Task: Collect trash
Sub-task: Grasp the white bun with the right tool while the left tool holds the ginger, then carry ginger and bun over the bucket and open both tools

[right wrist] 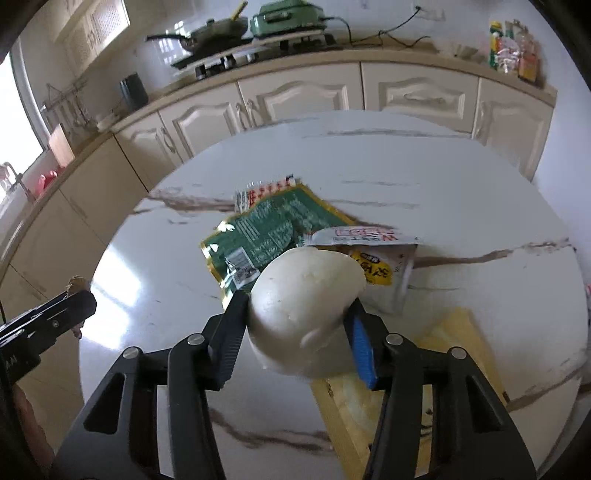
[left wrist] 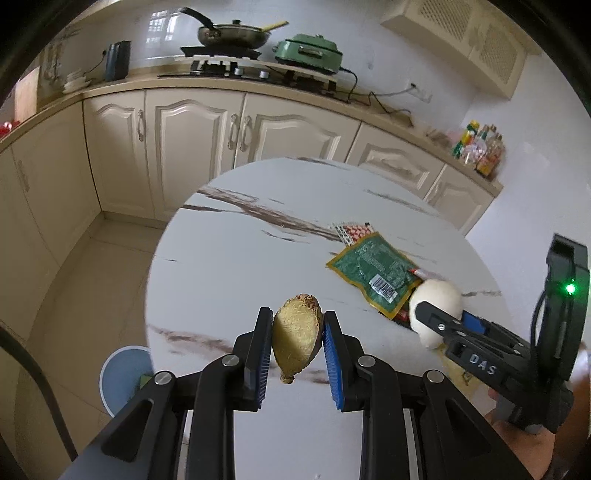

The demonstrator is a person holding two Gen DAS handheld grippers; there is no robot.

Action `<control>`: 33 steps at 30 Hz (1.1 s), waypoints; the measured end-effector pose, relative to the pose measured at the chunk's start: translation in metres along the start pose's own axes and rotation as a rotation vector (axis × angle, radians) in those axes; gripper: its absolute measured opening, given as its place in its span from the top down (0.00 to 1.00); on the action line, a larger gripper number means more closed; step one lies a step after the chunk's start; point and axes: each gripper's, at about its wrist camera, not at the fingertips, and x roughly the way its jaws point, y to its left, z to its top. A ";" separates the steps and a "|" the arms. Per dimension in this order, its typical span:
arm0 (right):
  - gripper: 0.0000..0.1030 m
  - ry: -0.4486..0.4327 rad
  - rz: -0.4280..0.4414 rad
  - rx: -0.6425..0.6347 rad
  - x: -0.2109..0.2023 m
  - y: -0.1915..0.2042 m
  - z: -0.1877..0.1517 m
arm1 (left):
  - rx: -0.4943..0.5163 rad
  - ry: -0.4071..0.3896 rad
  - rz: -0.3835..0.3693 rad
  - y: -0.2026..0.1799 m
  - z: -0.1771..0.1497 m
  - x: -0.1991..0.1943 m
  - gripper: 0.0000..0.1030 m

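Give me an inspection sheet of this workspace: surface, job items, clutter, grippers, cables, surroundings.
Surface: round marble-look table, wrappers in a loose pile at its middle.
Job's things: ginger piece; white bun; green wrapper; red-and-white wrapper; silver packet; yellow packet.
Clutter: nothing seen beyond the trash.
Grippers: left gripper jaws closed on the ginger piece; right gripper jaws pressed on the white bun.
Cables: black cord on the counter, clear of the table.
Surroundings: blue bin on the floor by the table; pan and green cooker on the counter.
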 end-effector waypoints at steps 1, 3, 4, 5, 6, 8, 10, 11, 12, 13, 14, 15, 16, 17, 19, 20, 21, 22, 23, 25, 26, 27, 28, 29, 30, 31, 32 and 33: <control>0.53 -0.012 0.007 -0.004 -0.008 0.002 0.000 | -0.008 -0.006 -0.012 0.004 -0.001 -0.006 0.78; 0.53 -0.042 0.023 -0.020 -0.022 0.010 0.001 | -0.034 -0.019 -0.029 0.015 -0.003 -0.020 0.78; 0.53 -0.055 0.041 -0.038 -0.030 0.019 0.001 | -0.046 -0.028 -0.032 0.021 -0.004 -0.027 0.78; 0.53 -0.066 0.059 -0.053 -0.037 0.028 0.002 | -0.062 -0.038 -0.031 0.031 -0.006 -0.036 0.78; 0.53 -0.074 0.076 -0.074 -0.042 0.040 0.002 | -0.072 -0.042 -0.029 0.039 -0.008 -0.043 0.78; 0.53 -0.087 0.147 -0.138 -0.051 0.074 0.001 | -0.103 -0.060 -0.008 0.061 -0.015 -0.059 0.78; 0.53 -0.080 0.214 -0.208 -0.053 0.113 -0.002 | -0.136 -0.073 0.025 0.086 -0.023 -0.074 0.78; 0.53 -0.075 0.230 -0.237 -0.051 0.130 -0.004 | -0.148 -0.074 0.037 0.096 -0.027 -0.079 0.78; 0.52 -0.063 0.246 -0.268 -0.047 0.148 -0.006 | -0.166 -0.073 0.053 0.112 -0.032 -0.085 0.78; 0.52 -0.050 0.270 -0.290 -0.042 0.166 -0.009 | -0.182 -0.073 0.060 0.126 -0.038 -0.091 0.78; 0.52 -0.037 0.303 -0.308 -0.038 0.184 -0.012 | -0.206 -0.069 0.067 0.145 -0.045 -0.099 0.78; 0.52 -0.023 0.332 -0.332 -0.032 0.203 -0.015 | -0.226 -0.067 0.078 0.160 -0.051 -0.104 0.78; 0.52 -0.007 0.362 -0.354 -0.025 0.221 -0.019 | -0.245 -0.061 0.098 0.175 -0.057 -0.108 0.78; 0.52 0.005 0.388 -0.367 -0.020 0.234 -0.024 | -0.266 -0.055 0.124 0.194 -0.064 -0.112 0.78; 0.52 0.039 0.415 -0.411 -0.002 0.269 -0.032 | -0.312 -0.038 0.149 0.225 -0.076 -0.115 0.78; 0.52 0.041 0.416 -0.430 0.005 0.281 -0.038 | -0.335 -0.031 0.157 0.239 -0.081 -0.115 0.78; 0.52 0.058 0.427 -0.448 0.015 0.293 -0.042 | -0.347 -0.024 0.163 0.250 -0.085 -0.114 0.78; 0.52 0.079 0.437 -0.459 0.025 0.304 -0.046 | -0.365 -0.015 0.175 0.261 -0.089 -0.111 0.78; 0.52 0.099 0.435 -0.474 0.039 0.316 -0.051 | -0.392 0.010 0.191 0.276 -0.095 -0.105 0.78; 0.52 0.128 0.430 -0.496 0.061 0.334 -0.058 | -0.410 0.037 0.195 0.292 -0.101 -0.094 0.78; 0.52 0.151 0.422 -0.503 0.075 0.342 -0.062 | -0.420 0.059 0.195 0.301 -0.104 -0.084 0.78; 0.52 0.175 0.421 -0.502 0.087 0.348 -0.066 | -0.426 0.074 0.194 0.308 -0.107 -0.076 0.78; 0.52 0.201 0.425 -0.500 0.102 0.353 -0.067 | -0.436 0.088 0.189 0.315 -0.108 -0.068 0.78; 0.52 0.231 0.426 -0.497 0.117 0.357 -0.069 | -0.447 0.107 0.179 0.322 -0.110 -0.058 0.78; 0.52 0.251 0.420 -0.496 0.129 0.357 -0.072 | -0.461 0.122 0.165 0.331 -0.108 -0.046 0.78; 0.52 0.270 0.415 -0.498 0.144 0.360 -0.073 | -0.474 0.134 0.156 0.340 -0.109 -0.037 0.78; 0.52 0.284 0.420 -0.491 0.151 0.360 -0.075 | -0.494 0.153 0.148 0.351 -0.110 -0.025 0.78; 0.52 0.306 0.427 -0.477 0.163 0.360 -0.074 | -0.504 0.164 0.145 0.355 -0.110 -0.018 0.78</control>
